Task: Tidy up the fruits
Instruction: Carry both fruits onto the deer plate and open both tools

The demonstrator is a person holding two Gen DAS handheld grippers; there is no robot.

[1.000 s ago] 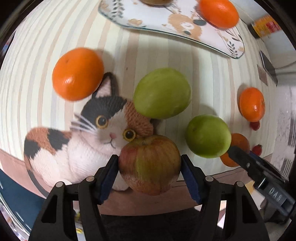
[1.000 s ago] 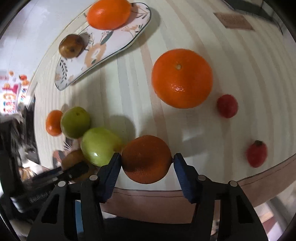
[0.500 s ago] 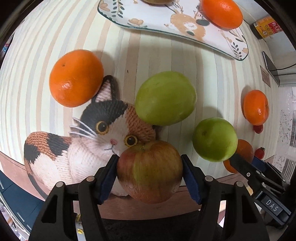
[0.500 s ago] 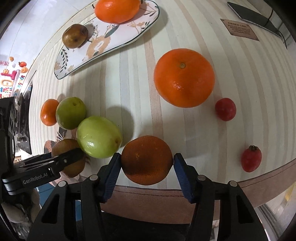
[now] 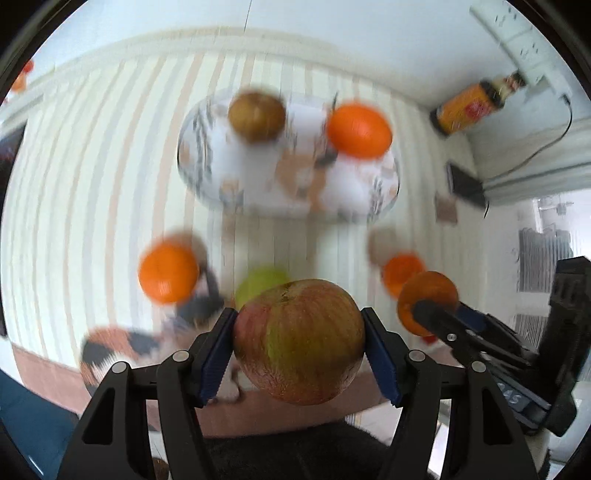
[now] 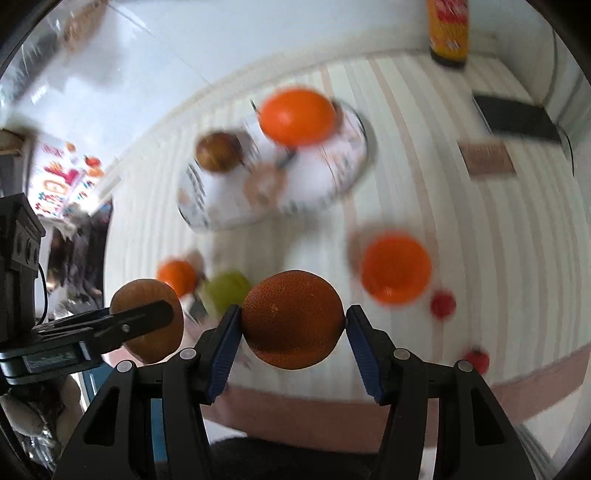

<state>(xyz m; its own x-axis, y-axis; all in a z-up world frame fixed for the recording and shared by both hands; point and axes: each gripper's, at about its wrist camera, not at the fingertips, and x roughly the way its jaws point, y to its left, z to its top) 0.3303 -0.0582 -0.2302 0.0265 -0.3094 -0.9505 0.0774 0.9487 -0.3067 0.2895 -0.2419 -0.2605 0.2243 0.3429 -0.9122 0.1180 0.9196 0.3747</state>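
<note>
My left gripper (image 5: 298,343) is shut on a red-green apple (image 5: 298,341) and holds it well above the striped table. My right gripper (image 6: 293,320) is shut on a dark orange (image 6: 293,320), also lifted; it shows at the right of the left wrist view (image 5: 426,301). Ahead lies a patterned plate (image 5: 258,192) with a brown fruit (image 5: 256,116) and an orange (image 5: 359,130) on it. On the table below are two oranges (image 5: 168,272) (image 5: 400,271), a green fruit (image 5: 258,284) and small red fruits (image 6: 442,303). The background is blurred by motion.
A yellow-labelled bottle (image 5: 472,107) lies by the back wall near a power strip (image 5: 513,33). A black phone (image 6: 517,118) and a brown card (image 6: 485,158) lie on the table's right side. A cat picture (image 5: 118,343) marks the cloth's near left.
Both grippers have lifted and pulled back with their fruit, tilting up so the plate and back wall came into view. The table fruits now look smaller and lower.
</note>
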